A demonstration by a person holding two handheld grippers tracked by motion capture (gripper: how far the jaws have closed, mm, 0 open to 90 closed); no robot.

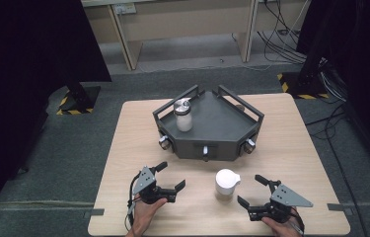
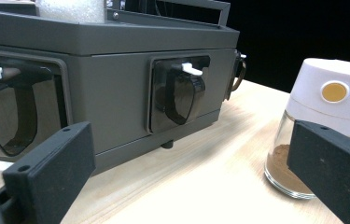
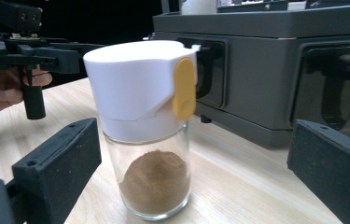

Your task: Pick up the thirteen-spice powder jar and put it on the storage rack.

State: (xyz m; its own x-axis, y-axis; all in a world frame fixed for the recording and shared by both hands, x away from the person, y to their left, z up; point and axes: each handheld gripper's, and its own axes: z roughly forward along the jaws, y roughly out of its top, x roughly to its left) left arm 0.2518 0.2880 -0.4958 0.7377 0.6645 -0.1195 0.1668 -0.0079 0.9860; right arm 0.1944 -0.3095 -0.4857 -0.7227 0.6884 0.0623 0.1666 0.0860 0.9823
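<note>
A glass spice jar [image 1: 226,184] with a white cap and brown powder stands upright on the wooden table, in front of a dark grey rack [image 1: 232,123]. In the right gripper view the spice jar [image 3: 147,126] stands between my wide black jaws, and neither pad touches it. My right gripper [image 1: 250,190] is open just right of the jar. My left gripper [image 1: 171,176] is open to the jar's left, with nothing between its jaws. In the left gripper view the jar [image 2: 324,121] stands at the right, partly behind one jaw.
A second jar [image 1: 183,116] with white contents and a metal lid stands on the rack's top at the left. The rack's front faces [image 2: 116,88] carry recessed windows with small white levers. Black stands and cables lie on the floor beyond the table.
</note>
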